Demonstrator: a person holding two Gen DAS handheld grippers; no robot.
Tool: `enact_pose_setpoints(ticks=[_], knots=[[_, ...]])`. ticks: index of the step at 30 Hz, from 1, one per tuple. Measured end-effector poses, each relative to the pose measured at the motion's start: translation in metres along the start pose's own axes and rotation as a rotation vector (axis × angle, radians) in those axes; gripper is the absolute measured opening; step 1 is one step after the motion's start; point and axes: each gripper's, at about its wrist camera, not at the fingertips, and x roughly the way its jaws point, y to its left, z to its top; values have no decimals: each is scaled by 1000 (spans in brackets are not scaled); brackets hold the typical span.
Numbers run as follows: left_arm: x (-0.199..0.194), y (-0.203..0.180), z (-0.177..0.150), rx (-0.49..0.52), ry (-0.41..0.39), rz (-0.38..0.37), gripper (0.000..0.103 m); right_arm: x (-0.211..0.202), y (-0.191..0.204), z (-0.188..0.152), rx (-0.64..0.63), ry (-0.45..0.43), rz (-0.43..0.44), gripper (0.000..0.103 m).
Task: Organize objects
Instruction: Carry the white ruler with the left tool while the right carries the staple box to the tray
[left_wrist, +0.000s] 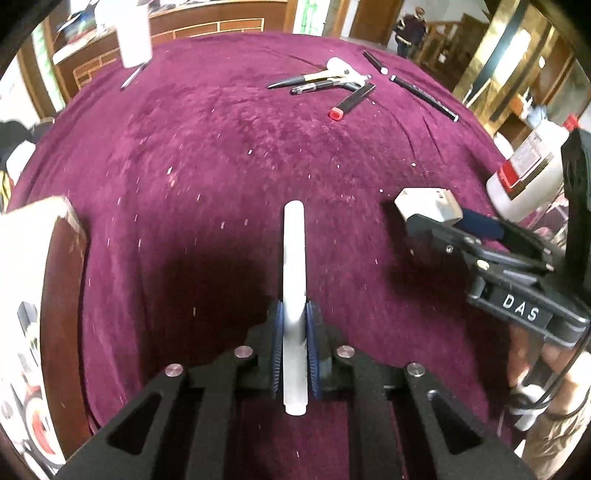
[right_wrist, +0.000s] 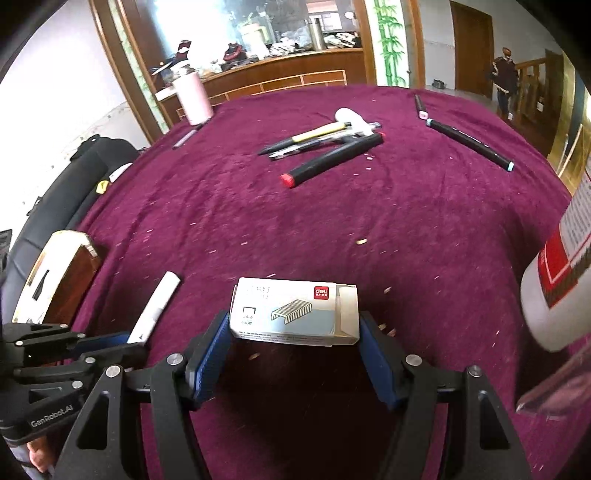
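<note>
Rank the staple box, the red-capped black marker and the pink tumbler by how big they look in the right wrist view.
1. Staple box, held in the right gripper close to the lens, which inflates it.
2. and 3. Red-capped black marker and pink tumbler: the marker looks longer, the tumbler bulkier; both are far off, so no firm order.

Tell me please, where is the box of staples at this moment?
The box of staples sits low in the middle of the right wrist view, clamped between the right gripper pads above the purple cloth, with the white pen to its left.
</note>
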Motion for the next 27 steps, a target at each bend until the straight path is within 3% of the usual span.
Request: enact_pose_setpoints(ticks=[9,27], knots=[[-25,25,-44,-90,-29,-24,12,-18,41,-24,-67,-23,32,72],[-78,27,-85,-71,-141,4,12,-47,93,-47,-166,-66,27,72]])
